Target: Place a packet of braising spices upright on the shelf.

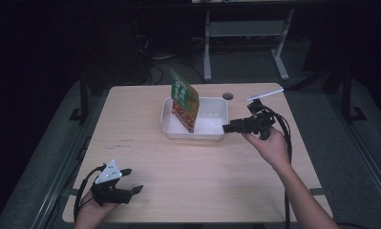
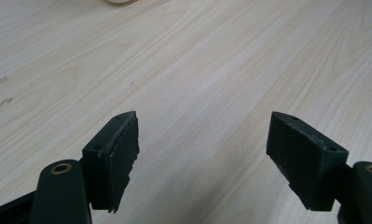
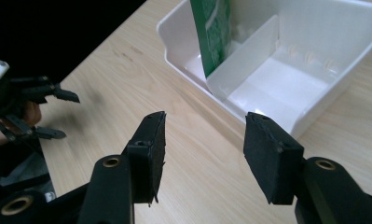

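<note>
A white bin (image 1: pixel 216 134) stands at the middle of the wooden table, split by a divider (image 3: pixel 244 60). A green and orange snack bag (image 1: pixel 184 99) stands upright in its left compartment; the right gripper view shows the bag's green side (image 3: pixel 216 32) beside the empty compartment (image 3: pixel 277 88). My right gripper (image 1: pixel 226 128) hovers just off the bin's front right corner, pointing left; its jaws (image 3: pixel 204 140) are open with nothing between them. My left gripper (image 1: pixel 134 180) rests low at the table's front left, also open and empty (image 2: pixel 202 140), over bare wood.
A round cable hole (image 1: pixel 227 96) sits in the tabletop behind the bin. A thin white strip (image 1: pixel 267 92) lies near the back right corner. A metal stand (image 1: pixel 245 28) is on the dark floor beyond the table. The left gripper (image 3: pixel 58 112) shows far off.
</note>
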The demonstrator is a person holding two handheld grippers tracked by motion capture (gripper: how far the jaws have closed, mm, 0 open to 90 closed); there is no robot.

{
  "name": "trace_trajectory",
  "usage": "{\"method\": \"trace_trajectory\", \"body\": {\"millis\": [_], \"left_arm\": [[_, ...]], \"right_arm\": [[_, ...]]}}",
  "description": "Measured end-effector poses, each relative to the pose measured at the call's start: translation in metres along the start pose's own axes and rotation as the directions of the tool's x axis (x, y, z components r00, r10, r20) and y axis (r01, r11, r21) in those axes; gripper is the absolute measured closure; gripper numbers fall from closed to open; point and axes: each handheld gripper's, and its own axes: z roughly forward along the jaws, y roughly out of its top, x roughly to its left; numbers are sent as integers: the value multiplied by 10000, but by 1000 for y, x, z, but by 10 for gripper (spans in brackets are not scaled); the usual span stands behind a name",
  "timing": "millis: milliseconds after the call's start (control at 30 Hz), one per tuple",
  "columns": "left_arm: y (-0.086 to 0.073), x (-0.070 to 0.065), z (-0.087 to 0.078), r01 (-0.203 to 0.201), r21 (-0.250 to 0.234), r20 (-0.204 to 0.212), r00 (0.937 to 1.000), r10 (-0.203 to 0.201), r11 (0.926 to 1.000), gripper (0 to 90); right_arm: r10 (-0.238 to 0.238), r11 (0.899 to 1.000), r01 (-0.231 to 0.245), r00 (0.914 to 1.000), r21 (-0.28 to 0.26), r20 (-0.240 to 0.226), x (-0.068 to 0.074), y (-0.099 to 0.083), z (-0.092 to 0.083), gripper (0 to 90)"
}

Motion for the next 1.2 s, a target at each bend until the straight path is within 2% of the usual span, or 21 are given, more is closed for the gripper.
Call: {"method": "trace_trajectory", "body": {"millis": [333, 700, 1200], "left_arm": [[0, -1, 0, -12, -8, -34, 10000, 12, 10000, 246], [0, -1, 0, -9, -16, -37, 10000, 9, 10000, 246], [0, -1, 1, 3, 24, -28, 10000, -3, 10000, 246]], "right_arm": [[134, 9999, -133, 9998, 67, -139, -4, -22, 1, 470], [289, 9996, -289, 9996, -19, -42, -11, -43, -2, 468], [519, 9984, -521, 9986, 206, 108, -19, -75, -5, 461]]}}
